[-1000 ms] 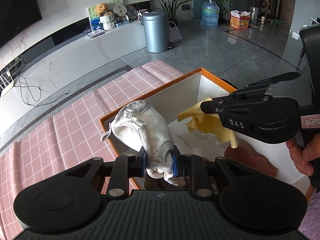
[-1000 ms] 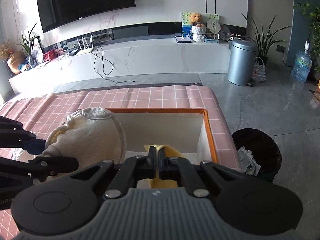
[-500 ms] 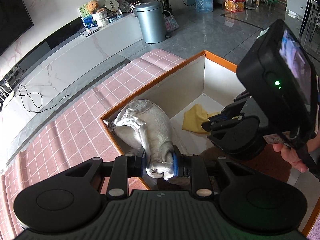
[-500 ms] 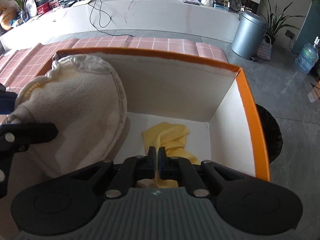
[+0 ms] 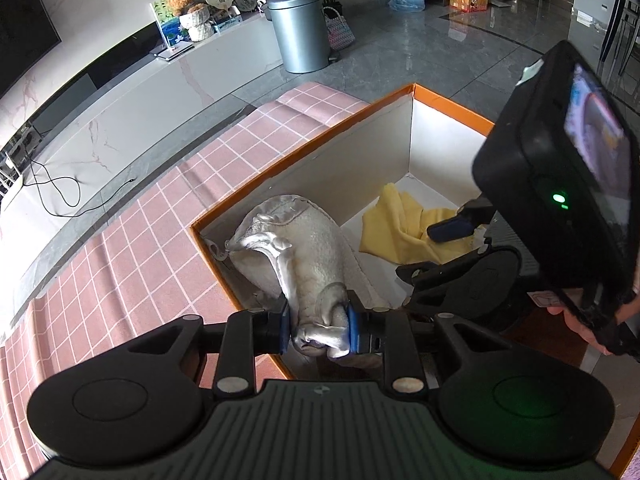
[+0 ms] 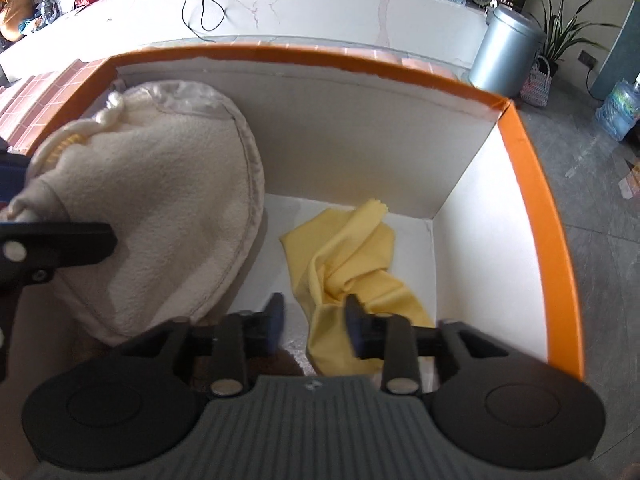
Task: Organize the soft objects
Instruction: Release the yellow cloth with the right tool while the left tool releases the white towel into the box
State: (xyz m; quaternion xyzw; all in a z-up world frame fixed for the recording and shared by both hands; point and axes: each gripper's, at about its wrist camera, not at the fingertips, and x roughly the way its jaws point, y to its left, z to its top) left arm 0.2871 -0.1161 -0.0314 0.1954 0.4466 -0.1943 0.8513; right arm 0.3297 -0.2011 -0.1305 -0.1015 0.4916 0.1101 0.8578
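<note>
1. Left wrist view: the left gripper (image 5: 318,326) is pinching the gathered neck of a cream fleece pouch (image 5: 308,256) between its blue pads; its jaws have just been easing slightly wider, with the fabric bunched between them and touching both pads.
2. The cream fleece pouch is hanging into the near-left corner of the orange-rimmed box (image 5: 304,144), its rounded body leaning against the white inner wall.
3. Right wrist view: the right gripper (image 6: 314,322) is standing spread apart; its jaws have just been opening, and the fingers are blurring in the frame.
4. A yellow cloth (image 6: 348,260) is lying crumpled on the white floor of the box, toward the far-right corner. One fold is passing between the spread fingers and lying against the right-hand one; the left-hand pad is standing clear of it.
5. In that same view the pouch (image 6: 160,208) is sitting left of the yellow cloth, apart from it, with bare box floor showing between them.
6. The box is resting on a pink checked tablecloth (image 5: 132,236).
7. A person's hand (image 5: 588,324) is gripping the handle of the right tool at the right edge of the left wrist view, beneath a camera body showing a green light.
8. A grey lidded bin (image 5: 300,32) is standing on the tiled floor beyond the table.
</note>
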